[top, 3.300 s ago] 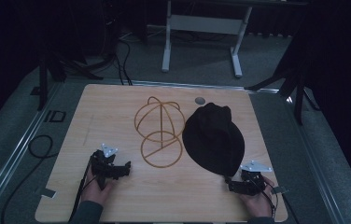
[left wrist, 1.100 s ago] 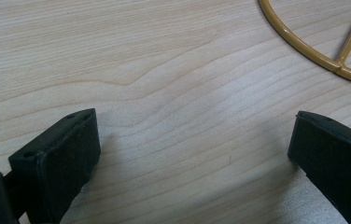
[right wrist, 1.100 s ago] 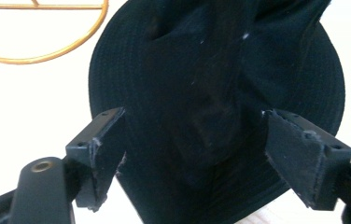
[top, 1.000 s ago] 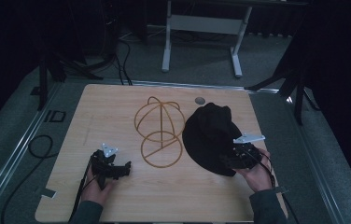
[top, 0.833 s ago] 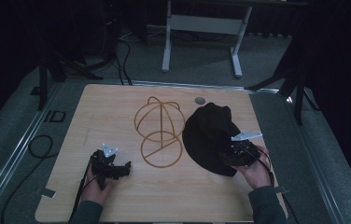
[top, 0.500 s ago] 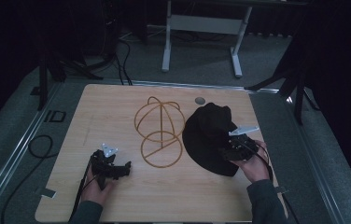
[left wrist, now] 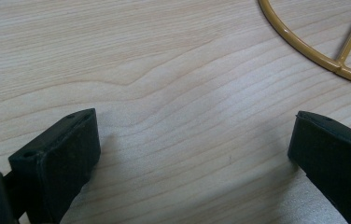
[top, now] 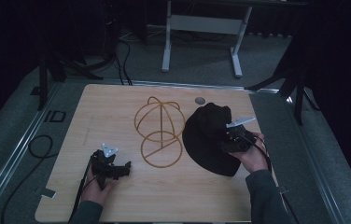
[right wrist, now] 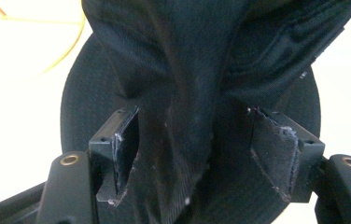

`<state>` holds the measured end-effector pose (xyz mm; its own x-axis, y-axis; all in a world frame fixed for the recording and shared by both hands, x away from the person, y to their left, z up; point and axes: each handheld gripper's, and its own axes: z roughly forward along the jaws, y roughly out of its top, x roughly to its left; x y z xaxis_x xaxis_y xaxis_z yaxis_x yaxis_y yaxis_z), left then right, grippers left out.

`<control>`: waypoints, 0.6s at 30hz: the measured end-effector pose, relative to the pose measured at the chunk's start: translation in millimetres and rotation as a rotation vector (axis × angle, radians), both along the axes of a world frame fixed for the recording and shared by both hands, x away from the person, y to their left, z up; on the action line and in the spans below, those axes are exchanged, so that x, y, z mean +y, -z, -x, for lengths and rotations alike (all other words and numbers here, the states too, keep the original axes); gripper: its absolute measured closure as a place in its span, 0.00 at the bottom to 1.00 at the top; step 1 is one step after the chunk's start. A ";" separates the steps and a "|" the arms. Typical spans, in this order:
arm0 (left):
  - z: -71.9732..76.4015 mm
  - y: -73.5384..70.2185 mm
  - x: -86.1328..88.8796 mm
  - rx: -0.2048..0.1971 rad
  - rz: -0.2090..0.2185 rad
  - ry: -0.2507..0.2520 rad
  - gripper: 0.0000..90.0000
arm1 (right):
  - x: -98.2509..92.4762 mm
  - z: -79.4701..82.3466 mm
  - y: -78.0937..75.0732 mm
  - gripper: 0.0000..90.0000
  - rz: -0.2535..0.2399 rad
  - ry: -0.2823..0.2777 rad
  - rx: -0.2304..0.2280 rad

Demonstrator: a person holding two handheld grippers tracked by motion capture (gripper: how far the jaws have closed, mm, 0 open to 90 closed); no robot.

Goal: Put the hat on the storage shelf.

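On the wooden table (top: 117,116), right of the wire hat stand (top: 159,133), the right gripper (right wrist: 192,154) has just been closing around the black cap (top: 206,140), pads not yet pressing; a thin fold could slip free. The left gripper (left wrist: 192,154) gapes, empty.

Left tool (top: 126,167) agape, right tool (right wrist: 197,154) half-closed.

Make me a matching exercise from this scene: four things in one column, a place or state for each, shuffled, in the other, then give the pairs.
Things:
1. black cap
2. wire stand
3. left gripper
4. grey disc

Places or states:
A. golden, at the middle of the table
B. near the table's far edge
C. open over bare wood
D. its cloth bunched between the right gripper's fingers

Pairs: 1-D, 2-A, 3-C, 4-B
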<state>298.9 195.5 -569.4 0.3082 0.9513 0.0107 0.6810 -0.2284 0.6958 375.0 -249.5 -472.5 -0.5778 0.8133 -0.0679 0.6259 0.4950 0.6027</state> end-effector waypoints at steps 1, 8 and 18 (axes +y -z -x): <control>0.0 0.0 0.0 0.000 0.000 0.000 0.03 | -0.2 -1.5 -0.8 0.37 -0.009 0.006 0.004; 0.0 0.0 0.0 0.000 -0.001 0.000 0.03 | 3.4 -12.2 -2.1 0.39 0.003 0.005 0.031; 0.0 -0.1 0.1 0.000 -0.002 0.001 0.03 | 8.0 -25.4 -3.2 0.58 0.018 0.002 0.079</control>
<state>299.0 195.6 -569.3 0.3094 0.9508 0.0126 0.6807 -0.2307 0.6953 400.4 -241.5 -469.3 -0.5802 0.8136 -0.0371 0.6724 0.5041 0.5420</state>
